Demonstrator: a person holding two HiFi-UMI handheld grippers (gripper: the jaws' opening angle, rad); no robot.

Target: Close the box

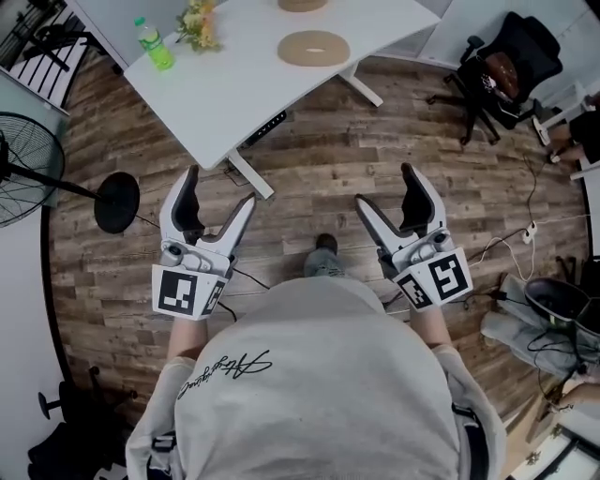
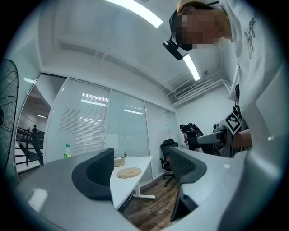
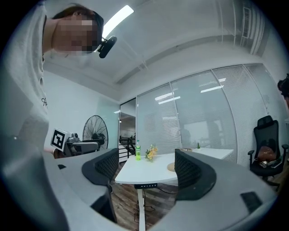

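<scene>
While the person in the grey sweatshirt (image 1: 319,375) stands on open floor, the big white desk (image 1: 234,89) with its angled corner is the largest thing ahead, well apart from both grippers. To the left stands a black pedestal fan (image 1: 21,164), its round base on the planks. To the right is a black office chair (image 1: 502,61) with dark things on its seat.

The left gripper (image 1: 220,187) and the right gripper (image 1: 384,186) are held out side by side, roughly level. Each has its jaws wide apart and grips nothing. Between the left gripper and the desktop stands the desk's white leg (image 1: 251,176).

On the desk lies a flat round tan disc (image 1: 313,48). Just beyond it, cut by the top edge of the head view, sits the low round tan box (image 1: 302,5), far from either gripper. Nearer the desk's left corner stand a green plastic bottle (image 1: 153,44) and a small bunch of yellow flowers (image 1: 199,25).

White cables (image 1: 511,239) trail over the brown wood-plank floor (image 1: 309,159) at the right. Glass partition walls with white blinds (image 2: 90,126) close the room, under long ceiling lights (image 2: 135,12).
</scene>
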